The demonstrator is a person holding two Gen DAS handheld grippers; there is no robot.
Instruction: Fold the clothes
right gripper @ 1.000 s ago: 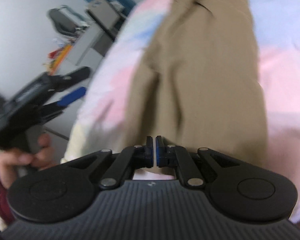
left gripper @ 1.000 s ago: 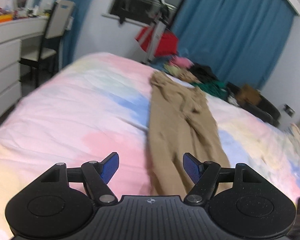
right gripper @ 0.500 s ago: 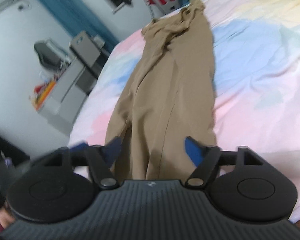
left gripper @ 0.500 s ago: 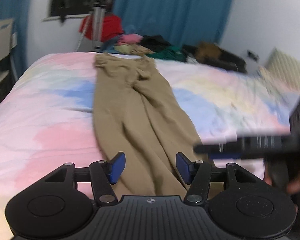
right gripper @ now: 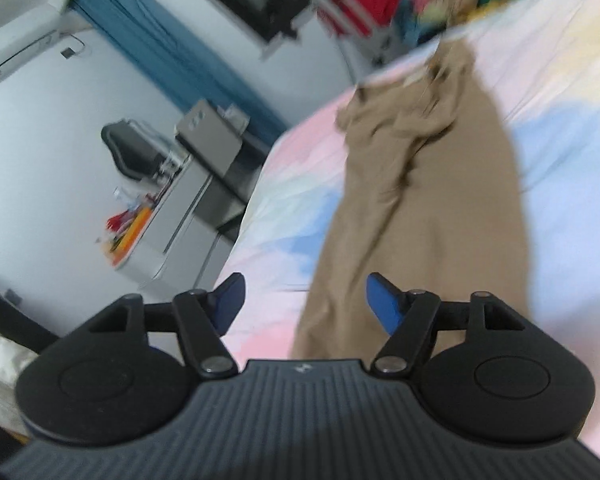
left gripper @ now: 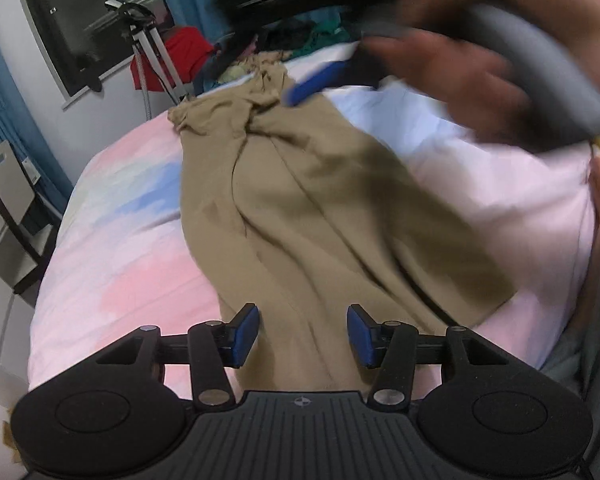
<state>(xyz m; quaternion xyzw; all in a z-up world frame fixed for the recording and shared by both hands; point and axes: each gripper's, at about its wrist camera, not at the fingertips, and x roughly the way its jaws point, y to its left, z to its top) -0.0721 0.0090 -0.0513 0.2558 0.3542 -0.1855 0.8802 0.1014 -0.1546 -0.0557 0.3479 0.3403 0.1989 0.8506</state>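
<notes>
Tan trousers (left gripper: 300, 208) lie lengthwise on the pastel bedsheet (left gripper: 120, 264), waistband at the far end. My left gripper (left gripper: 303, 334) hovers low over the near leg ends; its jaws are closing, cloth lies below the gap, and the pads press on nothing. Blurred at the upper right of the left wrist view, a hand (left gripper: 452, 80) carries my right gripper, one blue finger (left gripper: 316, 82) showing. In the right wrist view the right gripper (right gripper: 304, 304) is raised above the trousers (right gripper: 432, 220). Its jaws stand wide and are closing, with nothing gripped.
A heap of mixed clothes (left gripper: 312, 36) sits at the bed's far end beside a tripod (left gripper: 152, 60) and a red garment (left gripper: 180, 56). Left of the bed are a chair (left gripper: 8, 200) and a white desk (right gripper: 168, 216) with clutter. Blue curtains hang behind.
My right gripper opened from fully shut and rose away from the trouser hem. My left gripper rolled, moved down over the near leg ends, and its jaws narrowed.
</notes>
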